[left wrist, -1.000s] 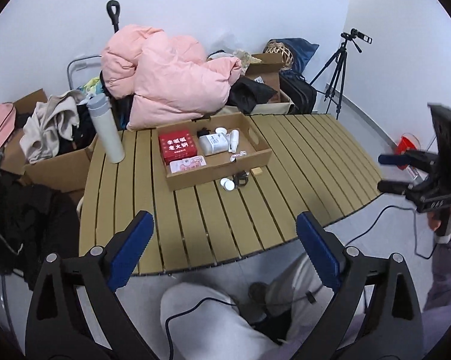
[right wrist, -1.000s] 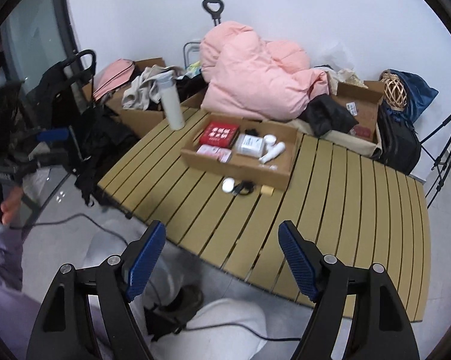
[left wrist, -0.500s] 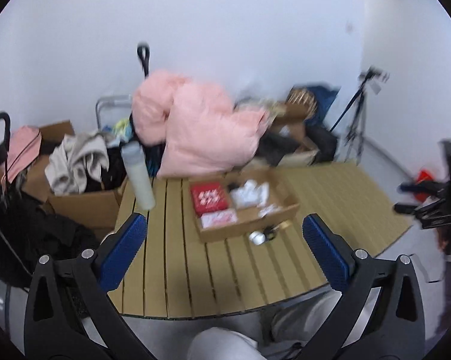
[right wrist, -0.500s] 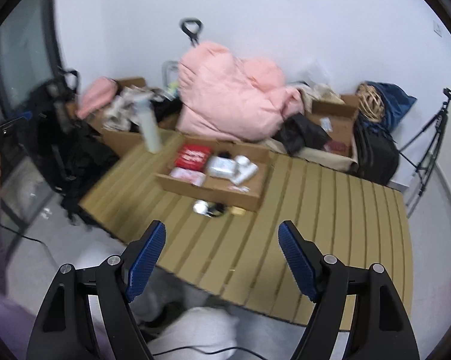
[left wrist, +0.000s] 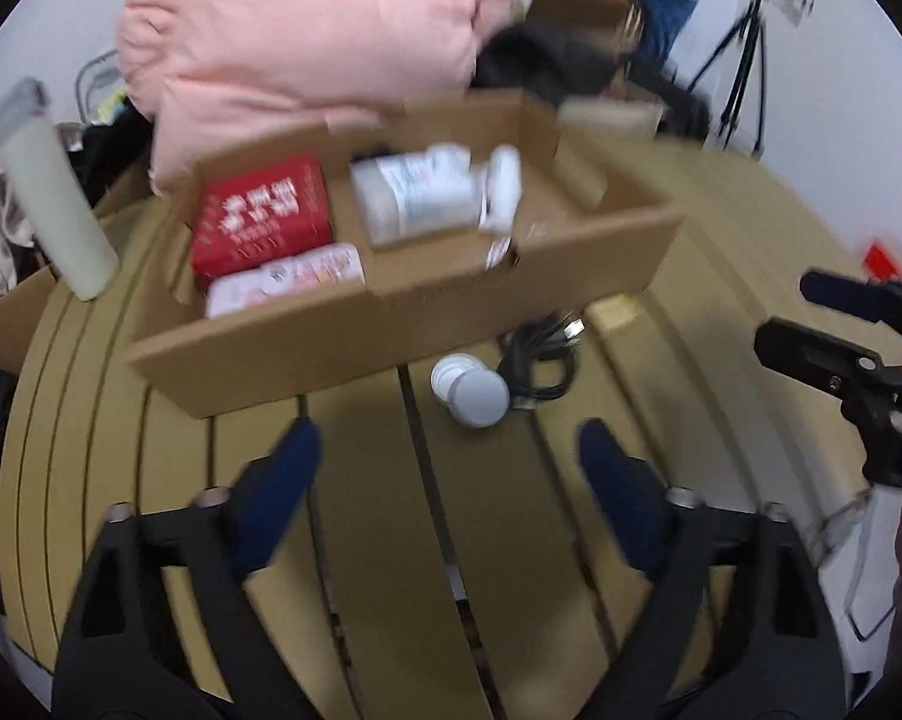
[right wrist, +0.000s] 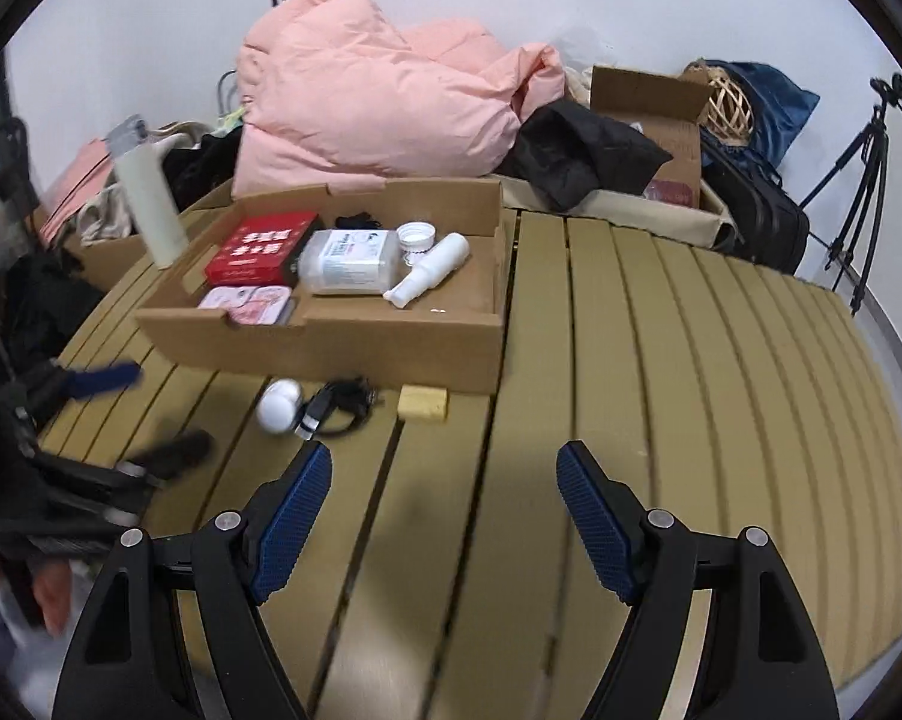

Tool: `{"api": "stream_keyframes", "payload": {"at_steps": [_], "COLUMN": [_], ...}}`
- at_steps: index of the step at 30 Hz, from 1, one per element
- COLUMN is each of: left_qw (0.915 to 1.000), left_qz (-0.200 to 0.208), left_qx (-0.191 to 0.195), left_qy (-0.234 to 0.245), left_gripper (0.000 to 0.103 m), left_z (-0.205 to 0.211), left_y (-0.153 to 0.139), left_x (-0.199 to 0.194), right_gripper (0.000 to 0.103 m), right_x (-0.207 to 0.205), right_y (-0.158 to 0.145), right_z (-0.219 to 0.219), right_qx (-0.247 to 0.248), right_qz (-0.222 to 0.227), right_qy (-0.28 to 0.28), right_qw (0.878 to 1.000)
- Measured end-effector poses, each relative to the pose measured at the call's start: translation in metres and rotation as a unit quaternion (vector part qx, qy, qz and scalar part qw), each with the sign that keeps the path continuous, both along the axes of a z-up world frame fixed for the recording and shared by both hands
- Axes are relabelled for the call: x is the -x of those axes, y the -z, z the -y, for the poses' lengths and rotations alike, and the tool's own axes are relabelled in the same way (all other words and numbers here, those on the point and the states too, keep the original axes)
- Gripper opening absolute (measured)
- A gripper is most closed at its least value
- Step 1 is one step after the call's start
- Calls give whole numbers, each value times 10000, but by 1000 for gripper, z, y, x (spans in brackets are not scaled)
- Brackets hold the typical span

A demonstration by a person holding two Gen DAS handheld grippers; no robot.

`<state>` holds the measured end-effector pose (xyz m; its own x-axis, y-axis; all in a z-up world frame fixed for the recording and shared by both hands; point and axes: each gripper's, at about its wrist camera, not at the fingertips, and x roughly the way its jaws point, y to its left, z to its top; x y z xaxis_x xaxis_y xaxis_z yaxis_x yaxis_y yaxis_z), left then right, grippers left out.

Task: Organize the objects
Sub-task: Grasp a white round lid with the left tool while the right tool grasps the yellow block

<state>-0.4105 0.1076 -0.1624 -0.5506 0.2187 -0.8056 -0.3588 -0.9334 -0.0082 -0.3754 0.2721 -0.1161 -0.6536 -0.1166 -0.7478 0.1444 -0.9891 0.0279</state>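
Observation:
A shallow cardboard box [right wrist: 330, 342] sits on the slatted table [right wrist: 661, 360]. It holds a red box [right wrist: 261, 246], a pink packet [right wrist: 246, 303], a clear plastic tub [right wrist: 351, 261] and a white spray bottle [right wrist: 429, 270]. In front of it on the table lie a small white jar [right wrist: 278, 405] [left wrist: 472, 393], a black cable [right wrist: 339, 405] [left wrist: 538, 354] and a yellow block [right wrist: 423, 402]. My left gripper [left wrist: 447, 462] is open and empty, just short of the jar. My right gripper [right wrist: 444, 474] is open and empty, short of the yellow block.
A tall white bottle [right wrist: 147, 204] stands at the table's far left. A pink duvet [right wrist: 378, 102], black clothing [right wrist: 583, 150] and cardboard boxes [right wrist: 649, 114] lie behind the table. A tripod [right wrist: 859, 180] stands at right. The left gripper also shows in the right wrist view [right wrist: 108, 414].
Both grippers have moved forward and down towards the table. The box and the loose items in front of it now look much closer. Both grippers stay open.

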Motion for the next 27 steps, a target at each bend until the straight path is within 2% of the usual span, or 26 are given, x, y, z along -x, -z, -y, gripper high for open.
{"api": "stream_keyframes", "payload": {"at_steps": [3,5,6,9,11,12,13,15,16,20,23,27], "left_qw": [9999,9997,9996,9989,9988,9989,9989,9991,9992,9988,9989,9980], "left_qz": [82,155,203,307,392,407,392,355,358,476,406,242], "left_qx": [49,100,165,326,259,198,177,169,163,-125,-226,-563], "left_qy": [70,129,145,156,130,149,170,159,111,52,101,157], "left_gripper": [78,77,71,61,55,50,48,35,31,26,25,25], "left_z": [-10,-15,-17,-16,-14,-13,-12,-11,-10,-1,1,6], "left_y": [13,20,24,33,36,36,36,35,35,31,26,13], "left_x": [10,18,22,27,29,29,30,31,33,33,29,24], "right_gripper": [81,76,69,63,60,57,52,43,35,34,34,34], "right_x": [27,43,50,67,73,71,72,71,71,70,67,59], "right_y": [27,43,49,67,81,81,82,81,81,79,77,71], "right_z": [10,16,18,21,23,25,27,28,28,20,19,27], "right_qx": [123,138,136,-13,-78,-186,-230,-276,-259,-87,-1,-56], "right_qz": [110,158,169,242,332,208,244,213,201,170,113,-68], "right_qy": [44,119,175,404,443,459,457,489,484,585,624,492], "right_qw": [9999,9997,9996,9989,9984,9986,9984,9982,9983,9981,9980,9987]}}
